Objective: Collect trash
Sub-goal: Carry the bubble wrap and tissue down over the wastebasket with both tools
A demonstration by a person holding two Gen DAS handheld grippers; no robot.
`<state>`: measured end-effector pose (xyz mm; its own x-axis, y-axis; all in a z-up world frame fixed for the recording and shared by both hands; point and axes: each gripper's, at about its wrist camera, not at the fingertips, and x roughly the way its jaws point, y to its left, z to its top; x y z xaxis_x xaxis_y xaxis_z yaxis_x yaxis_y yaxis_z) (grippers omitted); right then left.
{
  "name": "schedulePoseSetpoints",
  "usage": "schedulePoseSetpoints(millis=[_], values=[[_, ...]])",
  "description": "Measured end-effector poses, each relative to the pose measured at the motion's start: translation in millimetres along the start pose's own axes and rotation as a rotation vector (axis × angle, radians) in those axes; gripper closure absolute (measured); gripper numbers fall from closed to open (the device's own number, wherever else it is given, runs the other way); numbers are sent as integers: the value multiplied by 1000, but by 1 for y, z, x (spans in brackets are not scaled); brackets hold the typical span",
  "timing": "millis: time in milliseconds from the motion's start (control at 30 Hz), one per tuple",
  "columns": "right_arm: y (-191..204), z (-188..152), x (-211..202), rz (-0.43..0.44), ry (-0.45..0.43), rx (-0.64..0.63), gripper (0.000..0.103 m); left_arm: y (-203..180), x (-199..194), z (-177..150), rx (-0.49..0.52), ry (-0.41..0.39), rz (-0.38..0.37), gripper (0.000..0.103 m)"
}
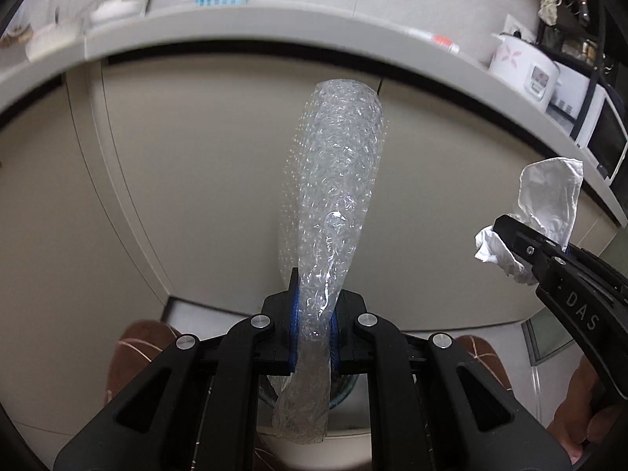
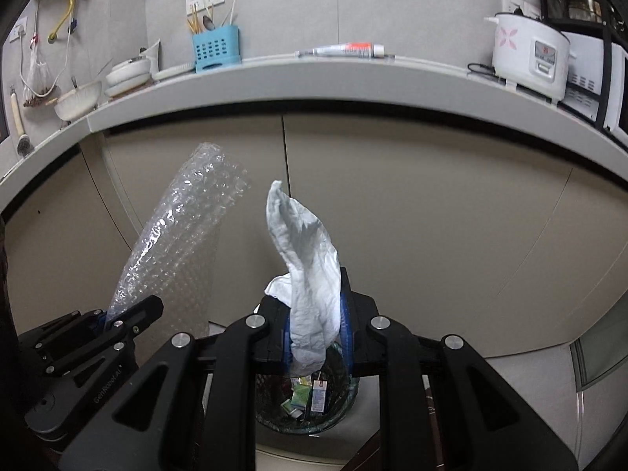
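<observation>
My left gripper [image 1: 314,325] is shut on a roll of clear bubble wrap [image 1: 333,180] that sticks up in front of the cabinet doors; the roll also shows in the right wrist view [image 2: 184,235]. My right gripper [image 2: 316,333] is shut on a crumpled white tissue [image 2: 306,259], also seen at the right of the left wrist view [image 1: 545,200]. A trash bin [image 2: 349,396] lined with a dark bag, holding small cartons and wrappers, stands on the floor right below the right gripper. Both grippers hang side by side above it.
Beige cabinet doors [image 2: 412,204] face me under a grey counter [image 2: 314,78]. On the counter stand a blue utensil holder [image 2: 216,49], bowls [image 2: 78,100], a tube [image 2: 345,50], a white rice cooker [image 2: 530,55] and a microwave [image 1: 600,133].
</observation>
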<state>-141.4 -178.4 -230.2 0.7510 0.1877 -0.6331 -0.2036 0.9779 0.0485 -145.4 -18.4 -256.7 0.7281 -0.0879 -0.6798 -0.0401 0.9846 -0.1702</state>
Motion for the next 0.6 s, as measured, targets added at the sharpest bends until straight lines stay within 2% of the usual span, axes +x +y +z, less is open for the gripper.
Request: schedulePoseSetpoints(millis=[600], values=[[-11,-63,104,-14,210,56,86,16,96,-39,-36,201,19,92]])
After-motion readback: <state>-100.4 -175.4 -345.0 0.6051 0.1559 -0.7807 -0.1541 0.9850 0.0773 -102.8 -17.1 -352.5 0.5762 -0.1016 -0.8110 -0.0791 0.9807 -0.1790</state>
